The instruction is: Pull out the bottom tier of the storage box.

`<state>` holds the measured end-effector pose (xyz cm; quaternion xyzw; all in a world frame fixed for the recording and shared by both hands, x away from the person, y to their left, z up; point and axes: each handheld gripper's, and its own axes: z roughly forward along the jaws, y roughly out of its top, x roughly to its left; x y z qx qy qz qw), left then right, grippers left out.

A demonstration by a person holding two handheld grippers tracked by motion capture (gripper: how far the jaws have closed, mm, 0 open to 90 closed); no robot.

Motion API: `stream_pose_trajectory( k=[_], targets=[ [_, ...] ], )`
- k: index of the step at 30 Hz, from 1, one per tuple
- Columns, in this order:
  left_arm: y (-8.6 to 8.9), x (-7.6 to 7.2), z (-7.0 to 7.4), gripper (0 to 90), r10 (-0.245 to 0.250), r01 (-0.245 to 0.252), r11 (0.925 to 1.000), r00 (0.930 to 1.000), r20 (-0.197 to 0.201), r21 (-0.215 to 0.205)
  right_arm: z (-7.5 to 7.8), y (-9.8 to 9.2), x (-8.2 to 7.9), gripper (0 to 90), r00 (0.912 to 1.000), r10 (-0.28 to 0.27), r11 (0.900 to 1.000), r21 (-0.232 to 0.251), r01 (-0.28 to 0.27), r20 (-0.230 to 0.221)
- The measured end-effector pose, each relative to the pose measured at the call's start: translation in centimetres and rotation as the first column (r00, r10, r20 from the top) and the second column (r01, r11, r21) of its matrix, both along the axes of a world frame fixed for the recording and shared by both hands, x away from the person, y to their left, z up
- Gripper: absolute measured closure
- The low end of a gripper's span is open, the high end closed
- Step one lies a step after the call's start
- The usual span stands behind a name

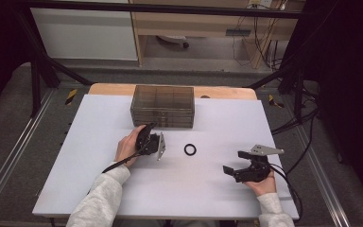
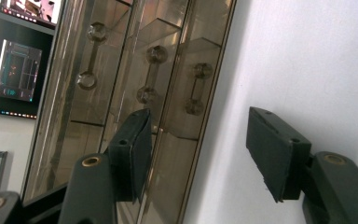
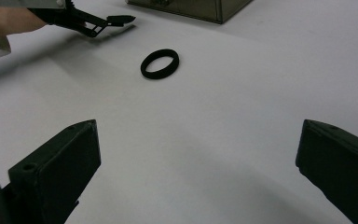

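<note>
Just in front of the smoked drawer box (image 1: 162,106), the left gripper (image 1: 147,128) stands half open, empty, while the right gripper (image 1: 233,161) gapes wide, empty, well off.

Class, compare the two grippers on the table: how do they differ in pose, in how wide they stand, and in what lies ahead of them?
The left gripper points at the smoky clear drawer box, right up against its front; the right gripper rests out on the bare white table. The left one's fingers stand partly closed, the right one's fingers wide apart. The right gripper faces the black ring. Both are black, hand-held and empty.
</note>
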<state>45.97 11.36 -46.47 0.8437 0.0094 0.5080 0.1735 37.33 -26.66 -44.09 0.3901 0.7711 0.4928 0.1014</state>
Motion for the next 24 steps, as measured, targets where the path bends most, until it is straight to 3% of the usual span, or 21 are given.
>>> stream_pose_trajectory(
  k=[24],
  targets=[
    [-0.5,1.0,-1.9,58.3,-0.039,0.031,0.9963,0.9940,0.102,0.080,0.0,-0.1,0.0,0.4,1.0000,0.000,1.000,0.005,0.000,0.006]
  ],
)
